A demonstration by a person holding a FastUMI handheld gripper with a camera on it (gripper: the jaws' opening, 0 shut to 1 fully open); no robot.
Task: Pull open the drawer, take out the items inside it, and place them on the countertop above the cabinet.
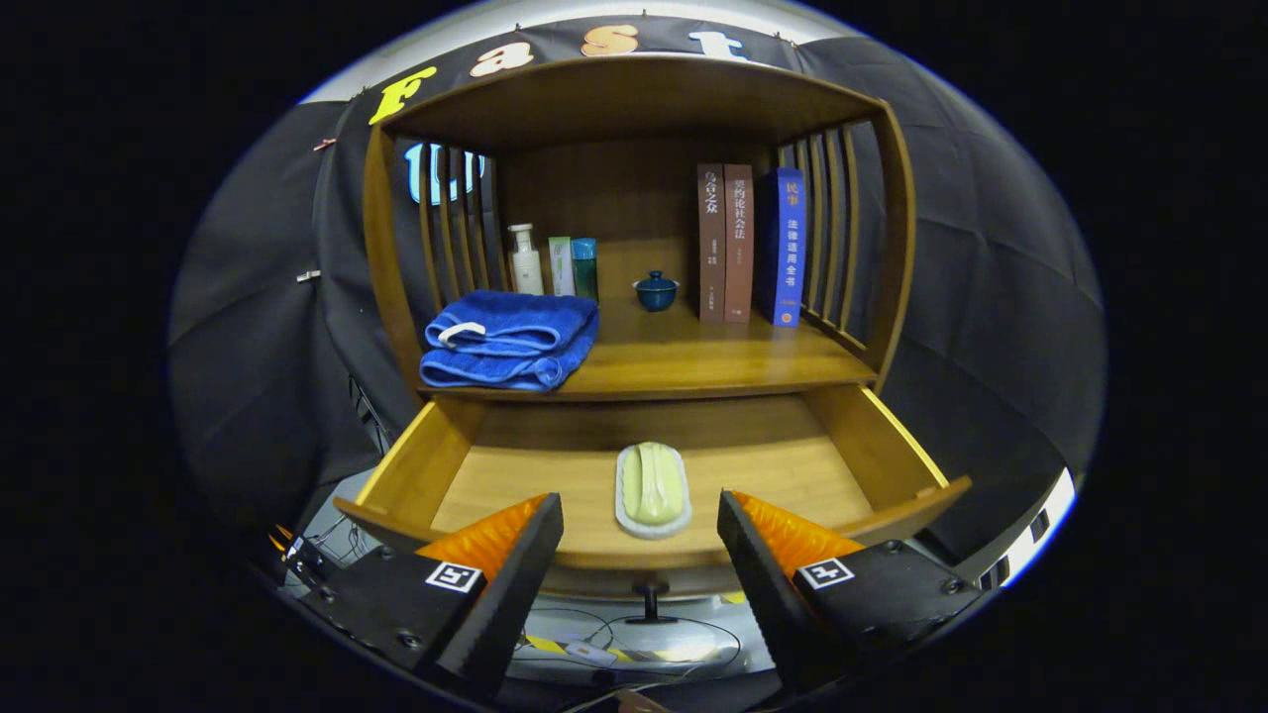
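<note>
The drawer (475, 475) stands pulled open below the cabinet's countertop (693, 361). In it, at the middle of its floor and toward the near front wall, lies a pale green soap (652, 482) in a white dish (625, 515). The gripper (640, 520) hangs just in front of the drawer with its jaws released and spread wide; its 2 fingers (520, 555) stand to the left and right of the soap dish, apart from it and gripping nothing. The drawer's small dark knob (650, 597) shows below the front wall, between the fingers.

On the countertop, near the left, lies a folded blue towel (510, 340). Far behind it stand a white pump bottle (525, 259) and 2 small boxes (574, 265). A small dark blue lidded cup (656, 291) sits at the far middle, and 3 upright books (750, 244) stand to its right, by the slatted side
</note>
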